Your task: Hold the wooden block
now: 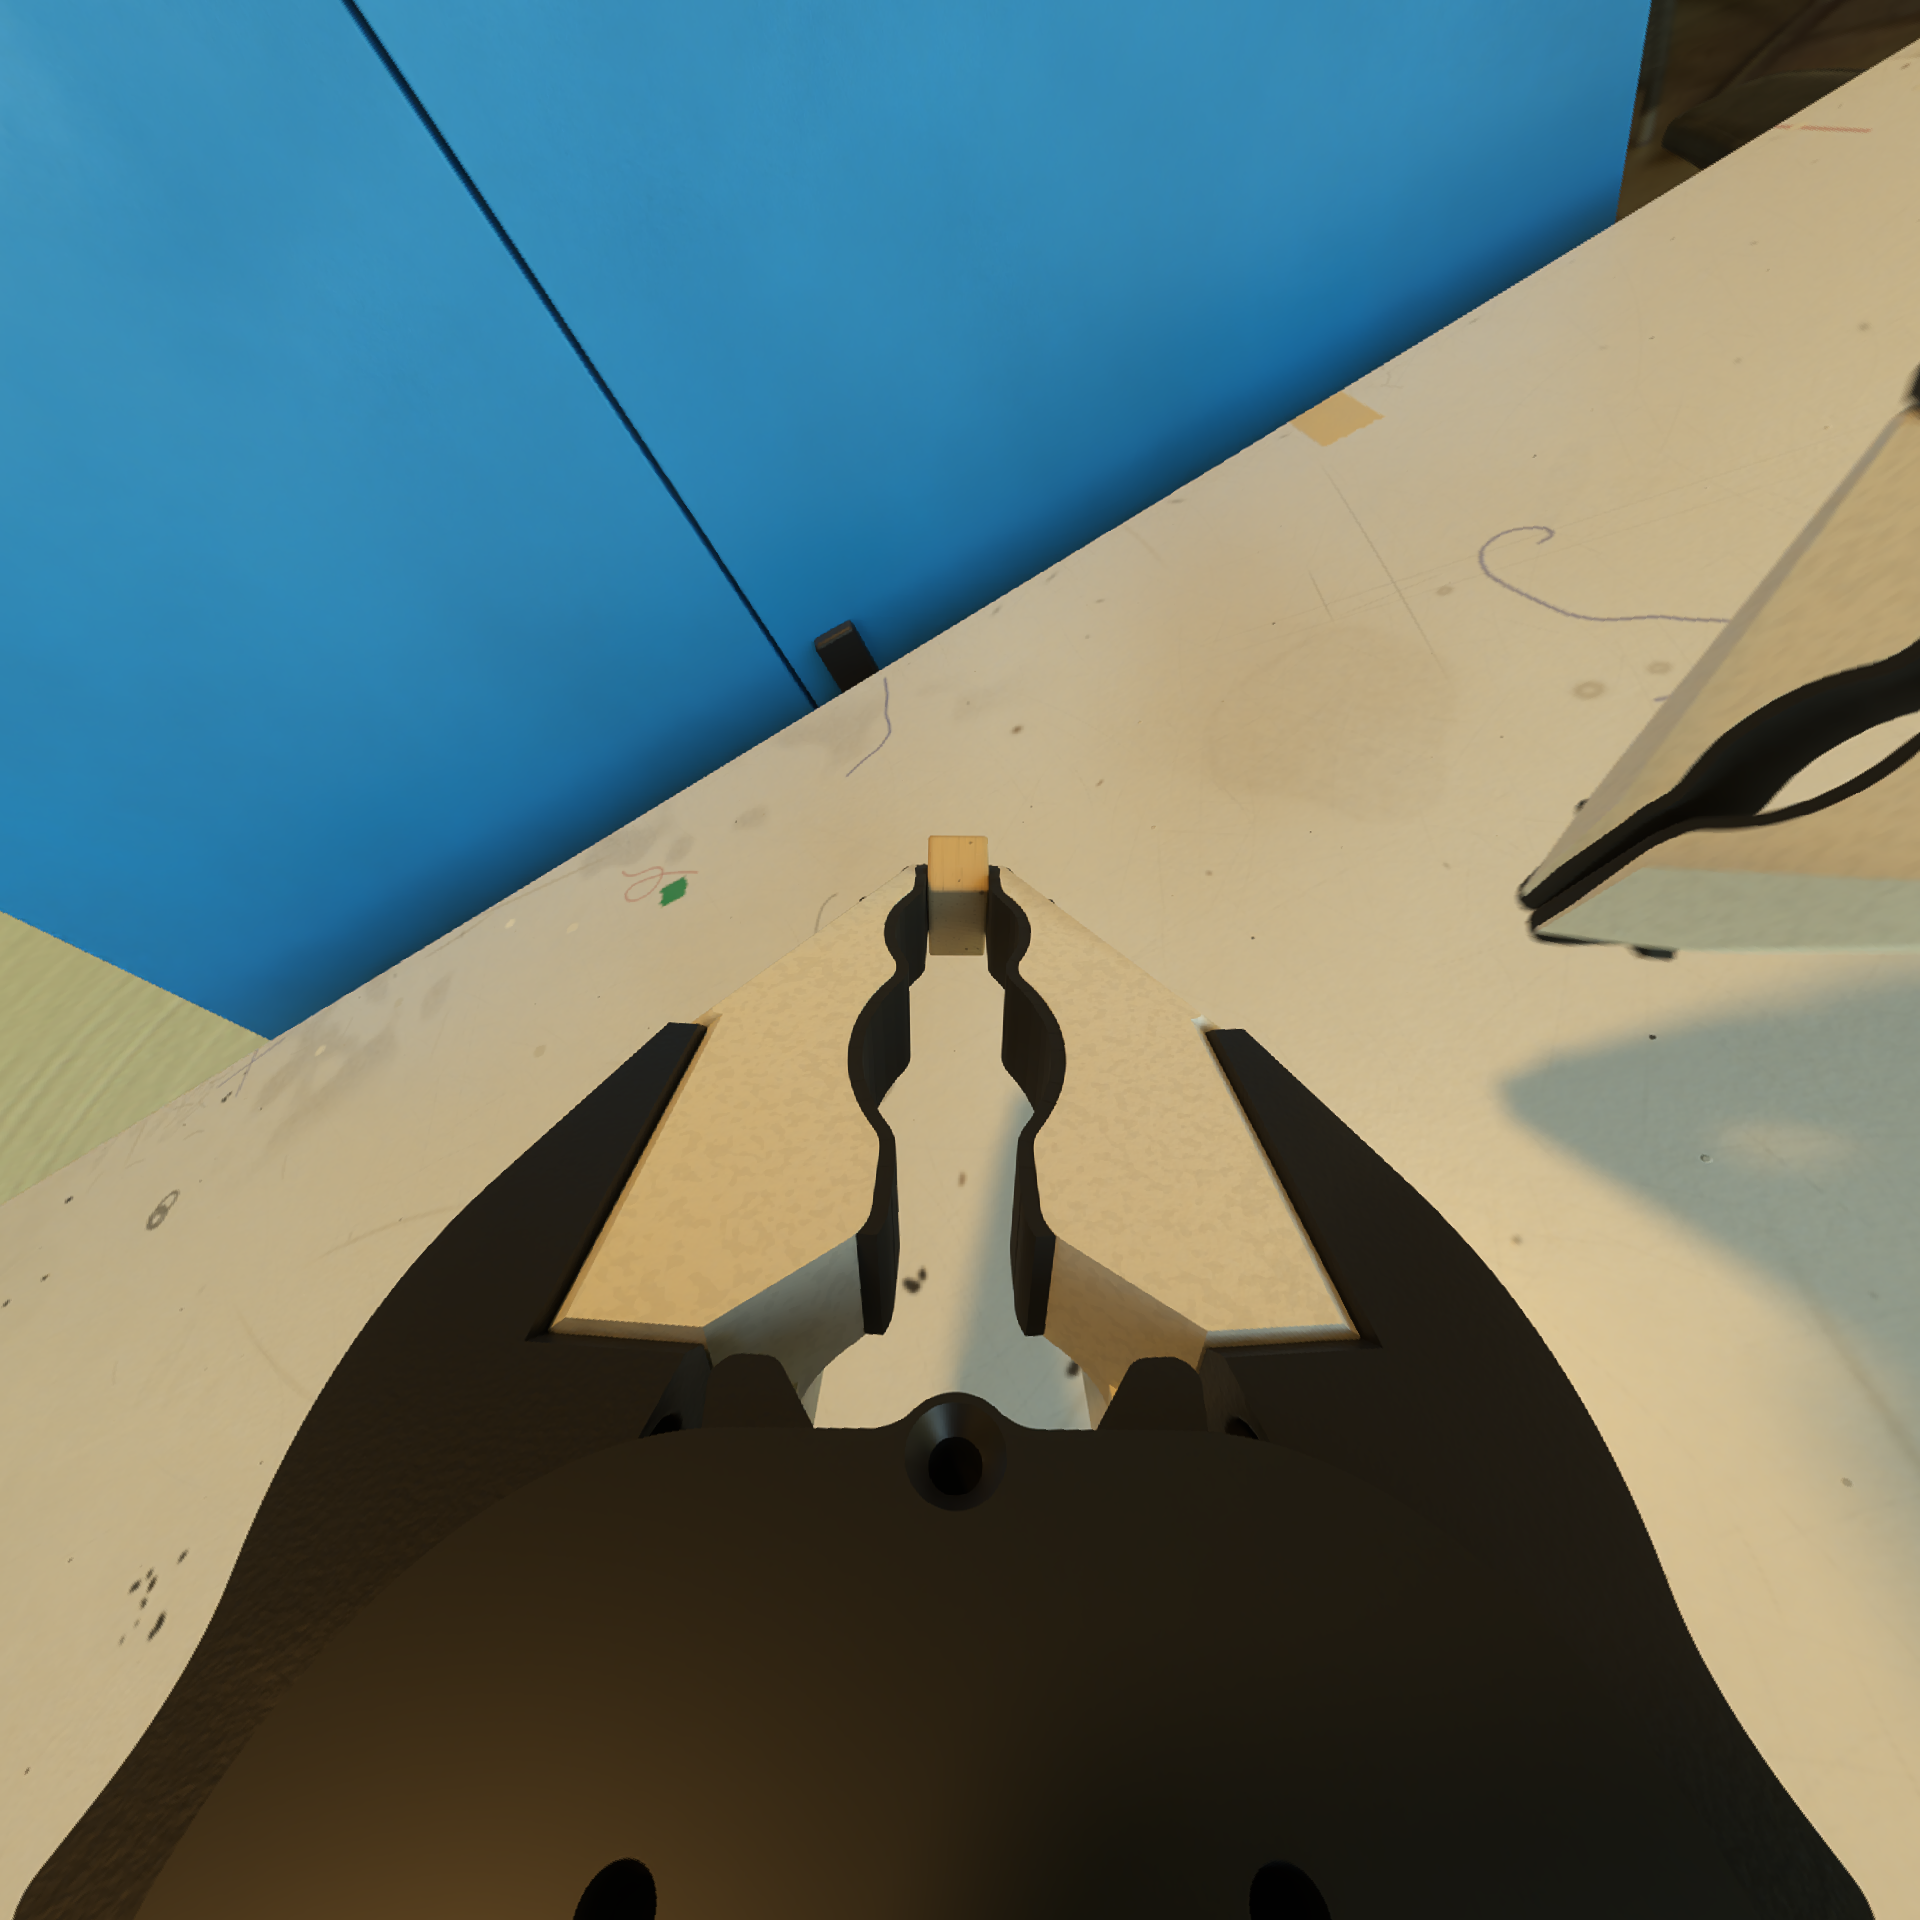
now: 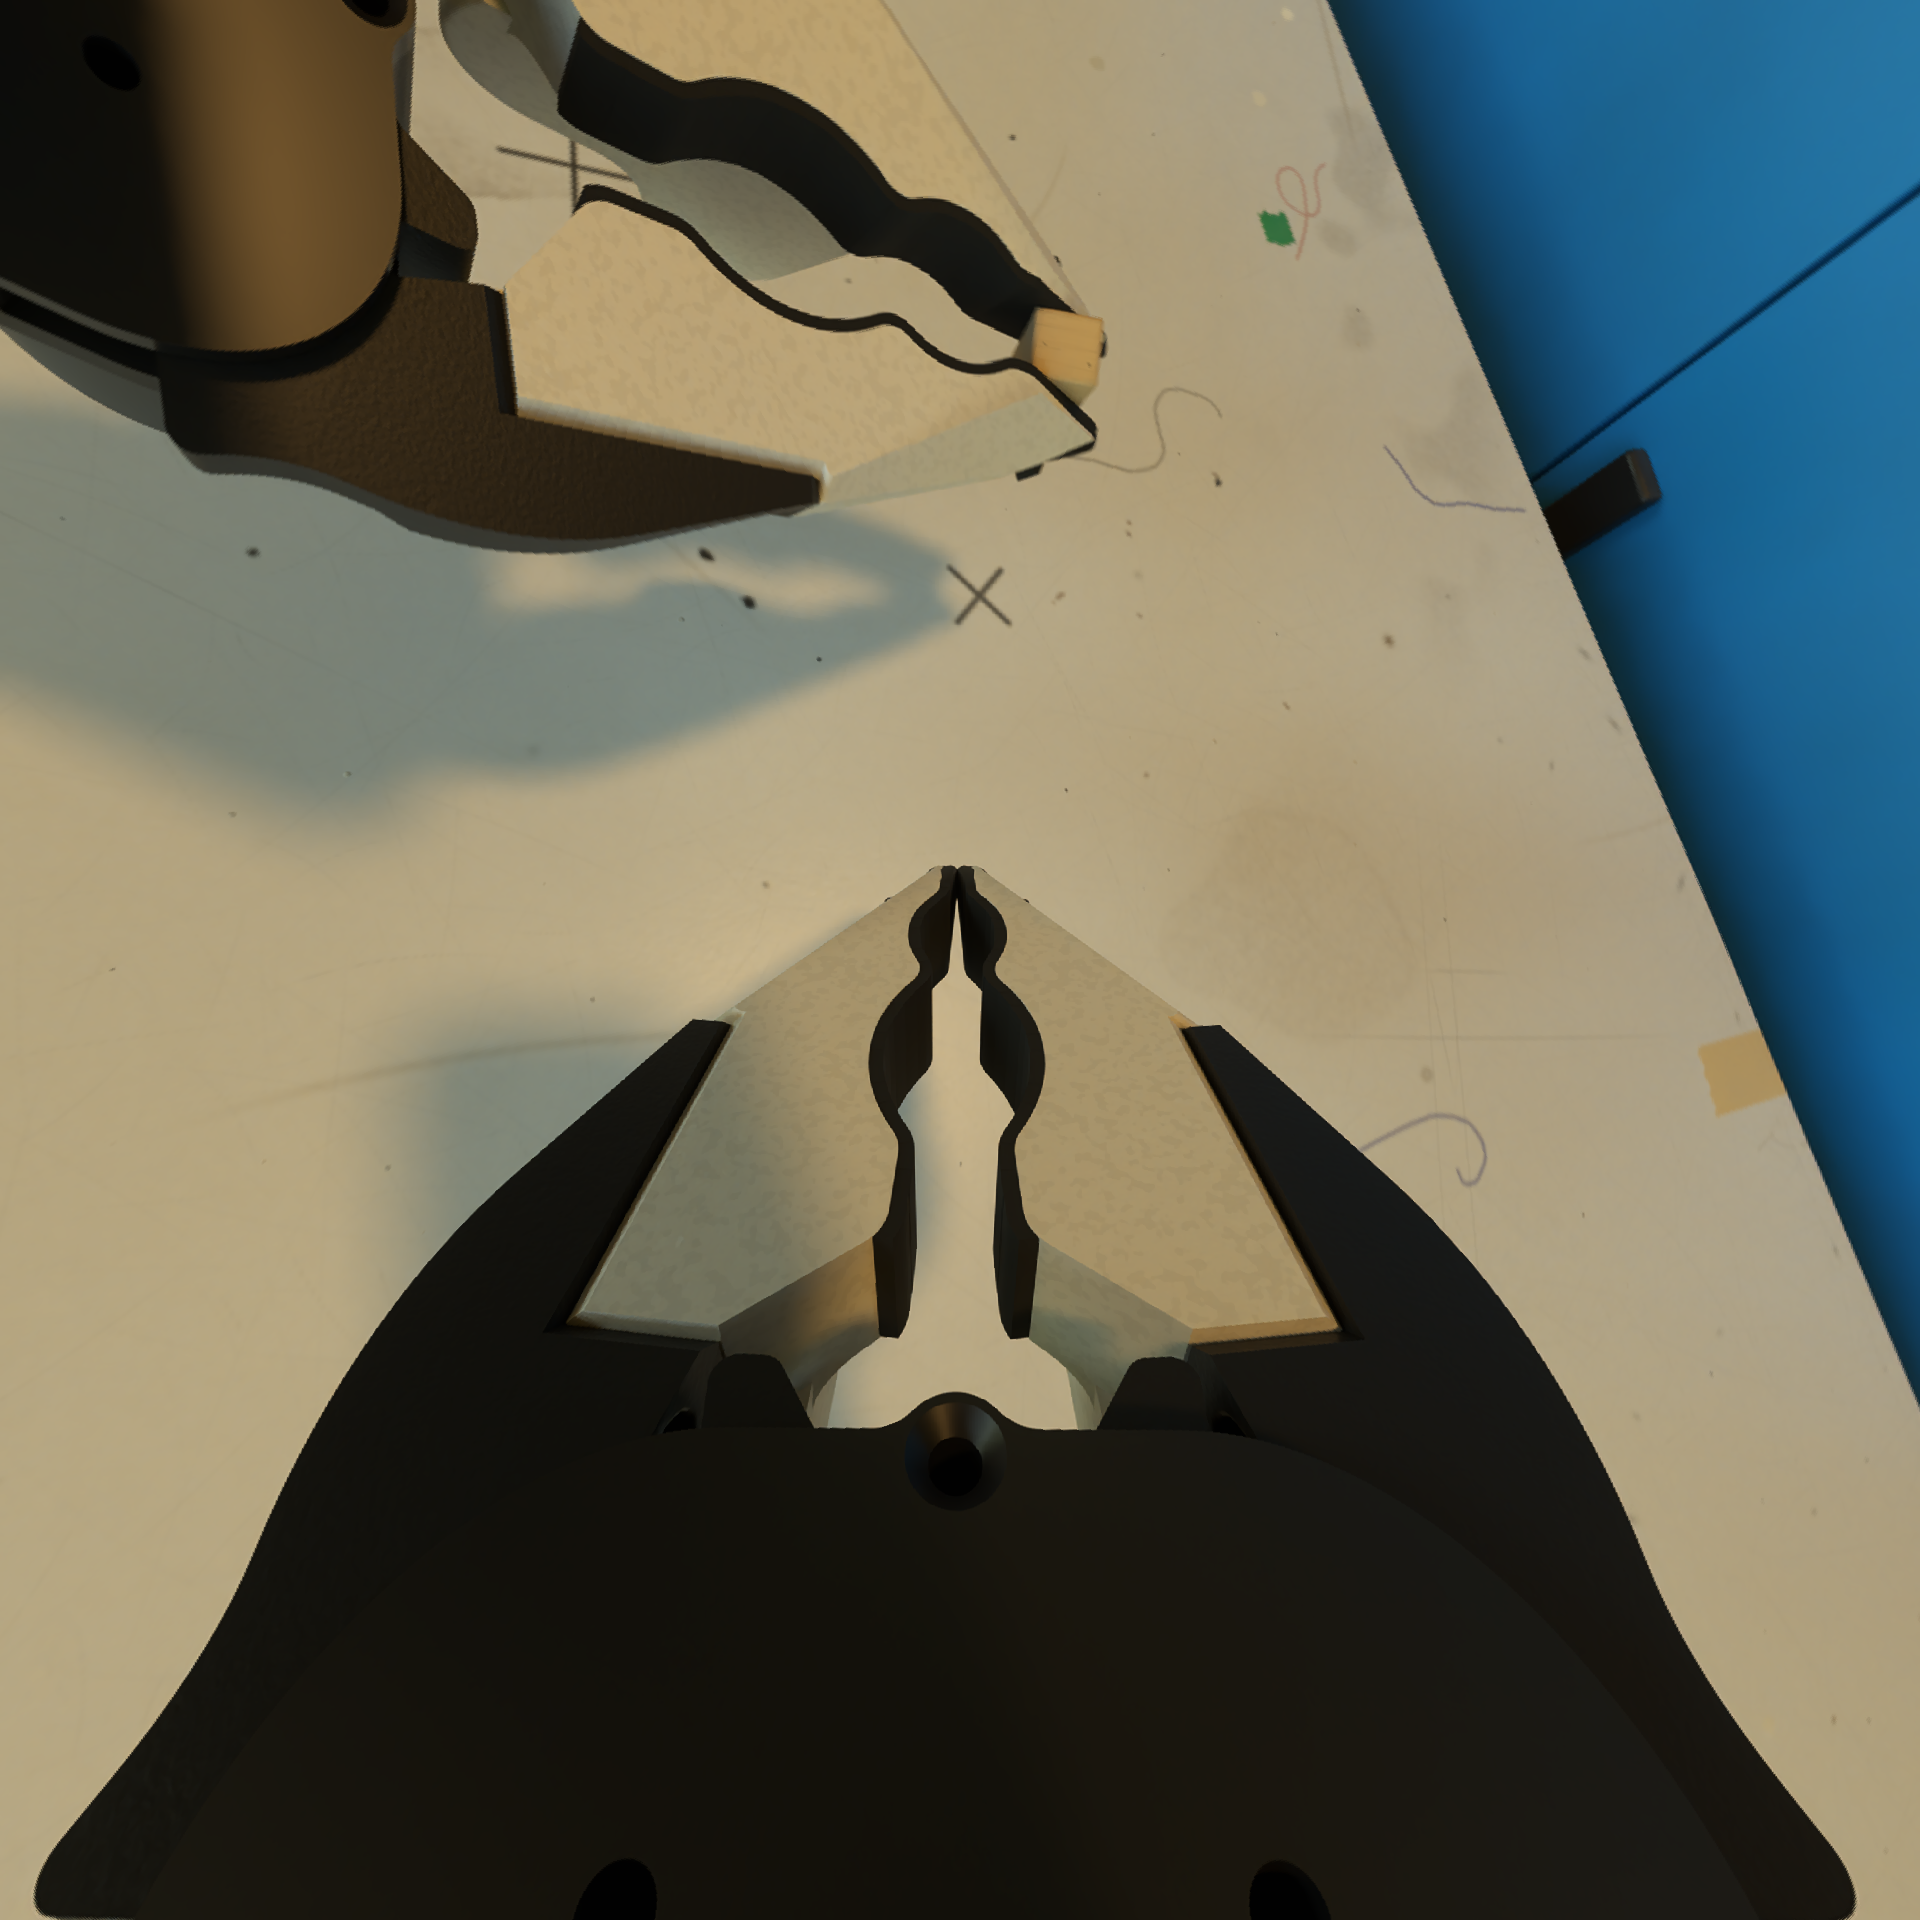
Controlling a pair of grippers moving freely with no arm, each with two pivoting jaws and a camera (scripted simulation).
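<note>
A small pale wooden block [image 1: 957, 891] sits clamped between the tips of my left gripper [image 1: 957, 883], above the table. In the right wrist view the same block [image 2: 1062, 347] shows at the tips of the left gripper [image 2: 1070, 364], lifted off the table, with its shadow below. My right gripper [image 2: 957, 875] is shut with its tips touching and nothing between them, above the table. It also shows at the right edge of the left wrist view [image 1: 1538, 894].
A scuffed cream table [image 1: 1351, 727] with pen marks, a green spot [image 1: 674, 890], a tape patch [image 1: 1335, 419] and a drawn cross [image 2: 980, 595]. A blue wall panel [image 1: 727, 260] runs along the table's far edge, with a small black bracket [image 1: 847, 652] there.
</note>
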